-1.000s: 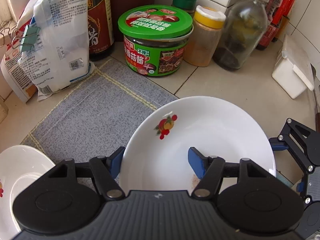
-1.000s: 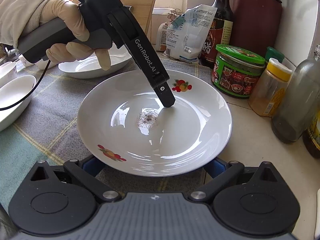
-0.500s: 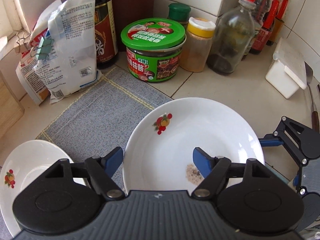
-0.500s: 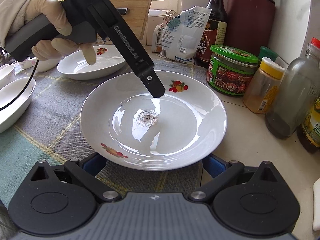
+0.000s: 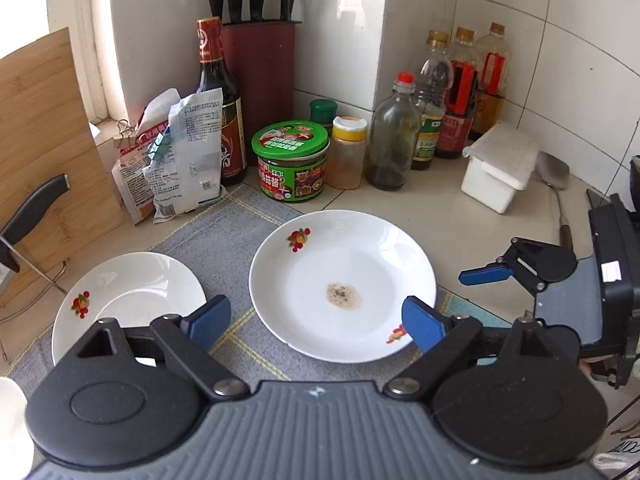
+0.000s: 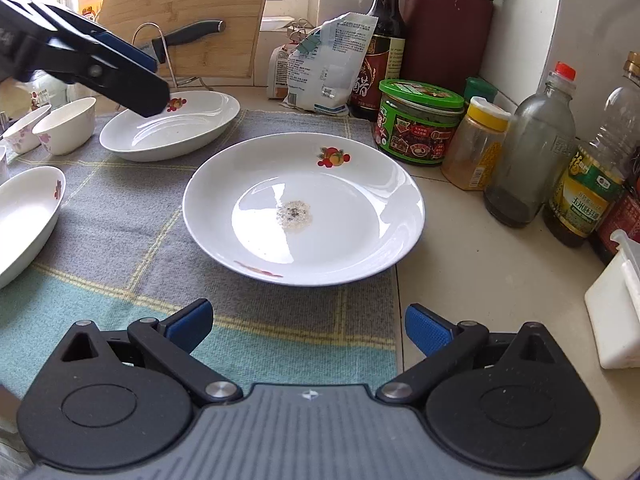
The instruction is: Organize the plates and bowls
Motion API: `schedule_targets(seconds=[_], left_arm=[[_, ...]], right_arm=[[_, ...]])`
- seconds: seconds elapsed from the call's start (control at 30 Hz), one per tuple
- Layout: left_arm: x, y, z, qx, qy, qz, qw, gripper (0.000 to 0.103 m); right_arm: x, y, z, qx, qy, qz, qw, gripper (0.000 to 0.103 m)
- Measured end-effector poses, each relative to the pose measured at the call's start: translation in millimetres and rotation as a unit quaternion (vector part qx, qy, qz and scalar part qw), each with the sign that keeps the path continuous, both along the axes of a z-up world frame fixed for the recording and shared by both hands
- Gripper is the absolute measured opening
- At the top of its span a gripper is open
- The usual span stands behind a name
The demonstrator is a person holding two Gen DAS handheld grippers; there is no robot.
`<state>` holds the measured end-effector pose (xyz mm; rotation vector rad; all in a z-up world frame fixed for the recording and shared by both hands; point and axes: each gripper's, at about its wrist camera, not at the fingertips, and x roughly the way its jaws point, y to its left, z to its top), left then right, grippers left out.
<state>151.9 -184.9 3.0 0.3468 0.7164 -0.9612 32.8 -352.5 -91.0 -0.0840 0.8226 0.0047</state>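
A white plate with fruit prints and a speck of residue (image 5: 344,280) (image 6: 304,208) lies on the grey-green checked cloth (image 6: 120,240). A second white plate (image 5: 128,296) (image 6: 172,128) lies to its left. My left gripper (image 5: 316,324) is open and empty, raised above and behind both plates. My right gripper (image 6: 308,328) is open and empty, just short of the soiled plate's near rim. A white oval dish (image 6: 24,216) and two small white bowls (image 6: 66,126) sit at the far left.
A green-lidded jar (image 5: 290,166), a yellow-capped spice jar (image 5: 350,152), several bottles (image 5: 394,132), a dark sauce bottle (image 5: 218,100), snack bags (image 5: 180,156) and a knife block (image 5: 260,60) line the wall. A white box (image 5: 500,168), a spatula (image 5: 554,184), a cutting board and a knife (image 5: 32,212) are also there.
My left gripper has lifted up and back off the soiled plate. My right gripper has pulled back from the plate's rim. The plate lies flat on the cloth.
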Motion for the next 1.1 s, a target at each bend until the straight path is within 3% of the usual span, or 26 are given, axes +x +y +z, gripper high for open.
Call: schedule_targets(seconds=[0.13, 0.27, 0.63, 1.1], left_arm=[[-23, 33, 1, -0.020, -0.012, 0.029, 0.9993, 0.093], [-47, 63, -5, -0.015, -0.039, 0.067, 0.9969, 0.093], [-76, 143, -21, -0.036, 0.001, 0.167, 0.9854, 0.093], [-104, 224, -46, -0.010, 0.017, 0.213, 0.9769, 0.093]], right_arm=[[-13, 21, 6, -0.007, 0.000, 0.003, 1.000, 0.103], [-21, 43, 11, -0.013, -0.002, 0.014, 1.000, 0.103], [-24, 99, 18, -0.022, -0.003, 0.054, 0.998, 0.103], [-7, 160, 17, -0.027, 0.011, 0.106, 0.994, 0.103]])
